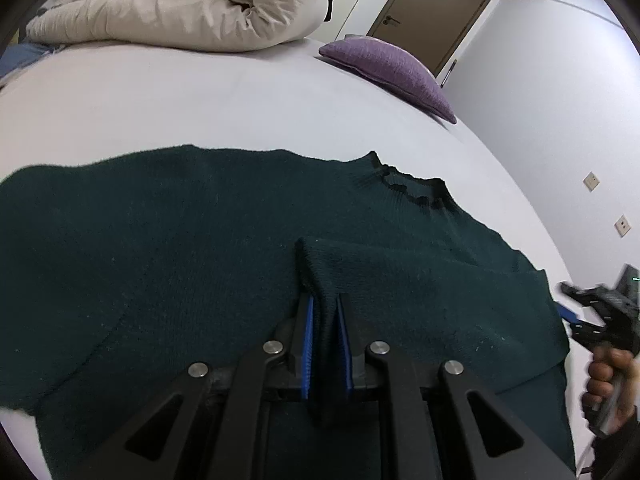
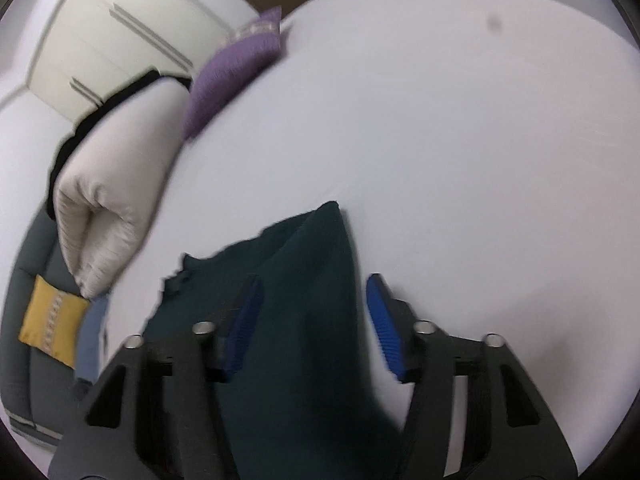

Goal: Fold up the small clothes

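Left gripper [image 1: 324,312] clamped on a fold of the dark green sweater [image 1: 160,260], right gripper [image 2: 316,320] apart.
Left wrist view: sweater spread mid-frame on the white bed [image 1: 200,100], sleeve pinched, likely to fold it inward; purple pillow [image 1: 392,72] upper right. Right wrist view: open pads straddle a sweater corner at lower centre, unpinched; only here yellow cushion [image 2: 52,332] lower left.

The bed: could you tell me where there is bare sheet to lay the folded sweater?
Bare sheet lies between the dark green sweater and the beige duvet, up to the purple pillow. The near side is crowded by the sweater.
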Available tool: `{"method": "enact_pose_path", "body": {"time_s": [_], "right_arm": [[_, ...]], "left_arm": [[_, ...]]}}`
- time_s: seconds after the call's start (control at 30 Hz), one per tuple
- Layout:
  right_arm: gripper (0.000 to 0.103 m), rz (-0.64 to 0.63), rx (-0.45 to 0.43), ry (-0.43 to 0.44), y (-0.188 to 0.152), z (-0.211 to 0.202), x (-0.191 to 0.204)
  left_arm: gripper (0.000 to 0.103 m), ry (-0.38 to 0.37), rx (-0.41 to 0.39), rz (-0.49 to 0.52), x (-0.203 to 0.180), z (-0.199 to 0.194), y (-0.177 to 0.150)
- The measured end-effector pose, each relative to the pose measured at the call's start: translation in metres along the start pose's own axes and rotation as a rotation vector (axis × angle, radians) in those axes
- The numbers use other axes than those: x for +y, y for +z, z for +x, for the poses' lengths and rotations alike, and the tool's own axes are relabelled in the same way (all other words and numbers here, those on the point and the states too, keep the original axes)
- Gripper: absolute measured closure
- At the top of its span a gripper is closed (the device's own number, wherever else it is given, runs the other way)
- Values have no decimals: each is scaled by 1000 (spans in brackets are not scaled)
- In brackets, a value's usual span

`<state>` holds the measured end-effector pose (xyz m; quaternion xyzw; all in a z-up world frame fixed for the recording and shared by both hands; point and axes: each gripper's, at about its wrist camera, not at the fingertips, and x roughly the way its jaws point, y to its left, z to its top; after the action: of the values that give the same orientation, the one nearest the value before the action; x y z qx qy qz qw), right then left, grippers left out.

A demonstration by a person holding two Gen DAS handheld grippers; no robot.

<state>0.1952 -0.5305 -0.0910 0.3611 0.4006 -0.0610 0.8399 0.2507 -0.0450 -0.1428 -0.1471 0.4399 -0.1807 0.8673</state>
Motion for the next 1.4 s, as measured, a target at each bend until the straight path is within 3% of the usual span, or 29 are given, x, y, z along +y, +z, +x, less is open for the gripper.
{"method": "enact_pose_path", "body": {"time_s": [0.13,0.2,0.43,0.5,0.67,0.73,0.87,0.93,1.0,1.07,1.1,1.13,1.17,1.2,1.27,1.4], "right_arm": [[90,-103,16,-91,3,27,8],[96,-156,8,-140,4,29,15],[98,-231,-115,-230,-5,16,34],[98,-208,-72,-262,-3,38,18],[97,-206,-96,-246,-7,32,20],[90,-152,-104,-225,-7,21,14],[87,-172,-179,-239,-14,-10,24],[87,-212,-165,-212,-28,-14,33],[87,-282,-83,-249,-44,3,36],[87,-339,-86,-280,-54,15,33],[87,-320,-81,-271,-51,13,32],[87,-278,-75,-262,-47,7,32],[86,-249,-83,-256,-44,-1,34],[85,-245,-106,-248,-44,-13,38],[80,-287,-172,-225,-48,-42,55],[52,-322,-207,-129,-65,-78,85]], "left_arm": [[88,-9,-3,-4,1,1,1],[88,-14,-3,-9,2,1,1],[89,12,-31,21,-2,-2,-2],[88,8,-27,15,0,1,-1],[87,-12,-28,-2,3,-1,2],[87,-34,-28,-20,7,-1,3],[87,-23,-38,-5,4,-1,2],[87,-16,-37,1,3,-1,1],[86,-25,-33,-3,3,-1,1],[81,-49,-11,-26,5,-3,6],[69,-64,0,-39,6,-6,7],[49,-71,1,-50,7,-13,10],[41,-55,-22,-63,9,-26,12],[26,-33,-59,-85,14,-43,14],[20,-47,-117,-113,27,-75,16],[20,-36,-173,-192,83,-139,7]]}}
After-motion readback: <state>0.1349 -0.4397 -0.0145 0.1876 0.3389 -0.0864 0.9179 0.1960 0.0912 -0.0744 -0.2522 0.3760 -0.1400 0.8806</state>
